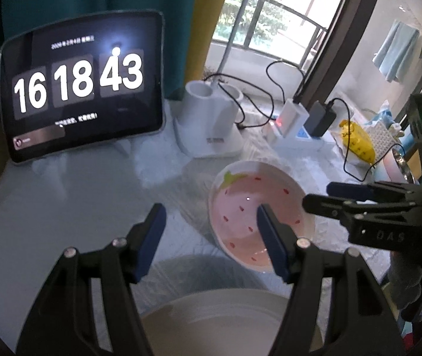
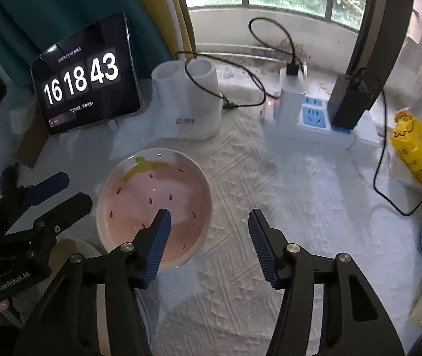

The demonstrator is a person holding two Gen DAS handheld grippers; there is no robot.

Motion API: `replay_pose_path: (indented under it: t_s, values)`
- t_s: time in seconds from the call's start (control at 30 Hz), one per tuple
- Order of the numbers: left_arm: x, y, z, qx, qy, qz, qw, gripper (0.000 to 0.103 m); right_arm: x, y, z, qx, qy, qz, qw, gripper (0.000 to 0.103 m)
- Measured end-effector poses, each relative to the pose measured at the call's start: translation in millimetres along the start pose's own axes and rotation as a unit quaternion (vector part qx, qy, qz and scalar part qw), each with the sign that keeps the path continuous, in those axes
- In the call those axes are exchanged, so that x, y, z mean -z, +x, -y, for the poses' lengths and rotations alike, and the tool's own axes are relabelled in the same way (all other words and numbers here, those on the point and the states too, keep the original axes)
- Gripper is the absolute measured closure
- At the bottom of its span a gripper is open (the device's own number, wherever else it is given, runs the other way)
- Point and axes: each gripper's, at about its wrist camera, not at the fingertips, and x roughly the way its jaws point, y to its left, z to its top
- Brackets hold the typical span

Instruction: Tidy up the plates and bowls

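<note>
A pink strawberry-pattern bowl (image 1: 249, 204) (image 2: 151, 190) sits on the white cloth. My left gripper (image 1: 210, 210) is open above the cloth. Its right finger (image 1: 270, 237) hangs over the bowl's left side, and nothing is gripped. Below it lies a white plate (image 1: 220, 317) (image 2: 76, 249), partly hidden by the fingers. My right gripper (image 2: 210, 213) (image 1: 317, 194) is open, with the bowl's right rim in the gap between its fingers and the pads not pressing on it. In the right wrist view my left gripper (image 2: 76, 188) shows at the bowl's left.
Behind the bowl stand a tablet (image 1: 80, 89) (image 2: 86, 77) showing a clock and a white holder (image 1: 208, 121) (image 2: 190, 103). A power strip (image 2: 314, 115) with chargers and cables is at the back right, a yellow bag (image 1: 357, 142) (image 2: 415, 151) further right.
</note>
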Motion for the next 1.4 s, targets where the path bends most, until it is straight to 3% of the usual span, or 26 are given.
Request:
replay_pose_path:
  t_s: [0.27,0.4,0.57,0.83,1.4]
  values:
    - [1,26,0,0.001,0.001,-0.027,0.9996,0.039,-10,35,5,-0.016,0.026,-0.049,0.998,0.046]
    - [3,34,-4,0.001,-0.003,-0.037,0.9993,0.039,-13,44,5,-0.019,0.025,-0.061,0.998,0.057]
    - [6,49,-5,-0.002,-0.001,-0.056,0.9984,0.059,-13,52,2,-0.019,0.012,-0.072,0.997,0.072]
    - [11,57,4,0.008,0.016,-0.062,0.9979,0.080,-13,54,-2,-0.006,-0.004,-0.065,0.998,0.091]
    - [8,32,10,-0.003,0.020,-0.030,0.9993,0.085,-9,26,-8,-0.015,-0.006,-0.031,0.999,0.095]
